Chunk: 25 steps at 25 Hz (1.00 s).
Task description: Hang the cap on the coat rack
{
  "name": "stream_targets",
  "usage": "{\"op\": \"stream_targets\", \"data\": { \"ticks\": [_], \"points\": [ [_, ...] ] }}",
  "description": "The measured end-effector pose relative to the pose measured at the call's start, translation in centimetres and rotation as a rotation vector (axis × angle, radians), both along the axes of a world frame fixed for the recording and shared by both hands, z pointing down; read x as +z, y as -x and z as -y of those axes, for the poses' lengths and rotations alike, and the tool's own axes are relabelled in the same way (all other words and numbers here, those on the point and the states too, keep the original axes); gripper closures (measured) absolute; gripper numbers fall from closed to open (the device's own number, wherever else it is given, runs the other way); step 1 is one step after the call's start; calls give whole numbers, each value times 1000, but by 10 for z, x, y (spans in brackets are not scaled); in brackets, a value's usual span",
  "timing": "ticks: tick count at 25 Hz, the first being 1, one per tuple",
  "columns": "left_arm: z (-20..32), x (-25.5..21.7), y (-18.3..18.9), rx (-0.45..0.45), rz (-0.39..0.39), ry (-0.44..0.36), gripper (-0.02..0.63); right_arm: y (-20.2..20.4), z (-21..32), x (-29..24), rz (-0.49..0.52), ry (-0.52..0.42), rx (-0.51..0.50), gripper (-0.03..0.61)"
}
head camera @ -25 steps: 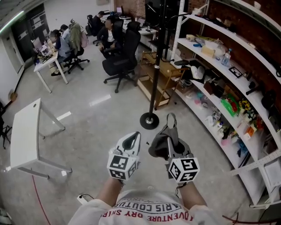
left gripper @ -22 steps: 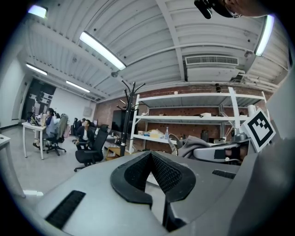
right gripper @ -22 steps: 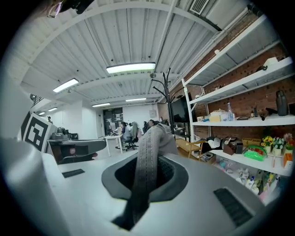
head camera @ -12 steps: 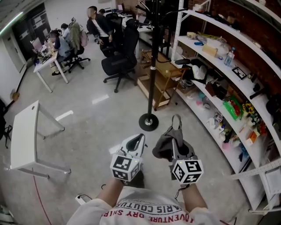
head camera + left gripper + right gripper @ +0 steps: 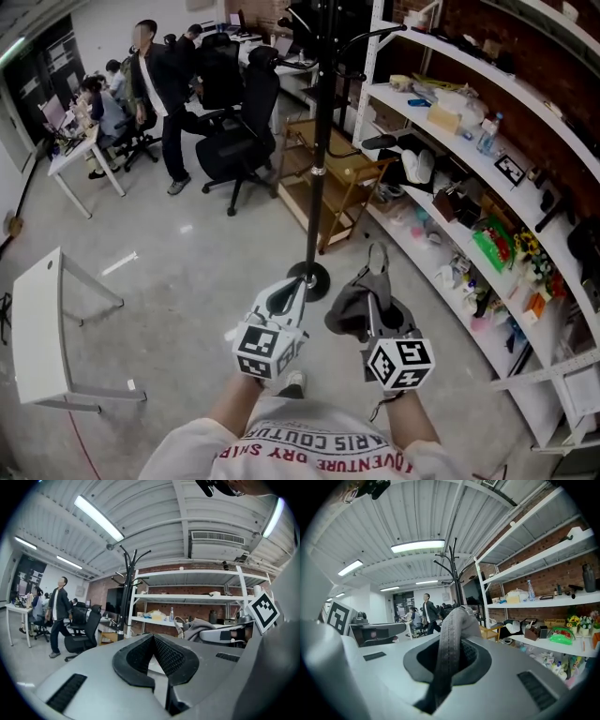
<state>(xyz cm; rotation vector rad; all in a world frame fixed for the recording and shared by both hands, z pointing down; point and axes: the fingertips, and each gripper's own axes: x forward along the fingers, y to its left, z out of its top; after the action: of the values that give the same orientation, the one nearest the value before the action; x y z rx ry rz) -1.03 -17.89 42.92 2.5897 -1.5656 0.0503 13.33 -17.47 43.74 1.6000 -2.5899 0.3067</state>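
My right gripper [image 5: 375, 281] is grasping the floppy grey fabric cap [image 5: 349, 314]; my left gripper [image 5: 287, 295] is sitting clenched, empty.

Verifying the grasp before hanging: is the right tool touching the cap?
Touching. The right gripper view shows the right tool shut on the cap, its grey strap pinched between the jaws.

The coat rack [image 5: 321, 112] is cut off by the head view's top edge at 12 o'clock; the right gripper [image 5: 375, 291] covers part of the cap [image 5: 345, 314].
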Motion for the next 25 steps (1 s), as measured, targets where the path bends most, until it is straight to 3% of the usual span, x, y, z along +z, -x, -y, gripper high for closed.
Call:
{"op": "stream_targets", "data": {
  "ticks": [12,18,25],
  "points": [
    [127,7,49,53,-9,18,607,58,130,-6,-8,-8,32,551],
    [162,9,62,7,-10,25,607,67,170,-6,-6,-7,-3,551],
    [199,1,44,-55,-12,6,607,61,213,-22,-23,-48,-105,551]
  ]
}}
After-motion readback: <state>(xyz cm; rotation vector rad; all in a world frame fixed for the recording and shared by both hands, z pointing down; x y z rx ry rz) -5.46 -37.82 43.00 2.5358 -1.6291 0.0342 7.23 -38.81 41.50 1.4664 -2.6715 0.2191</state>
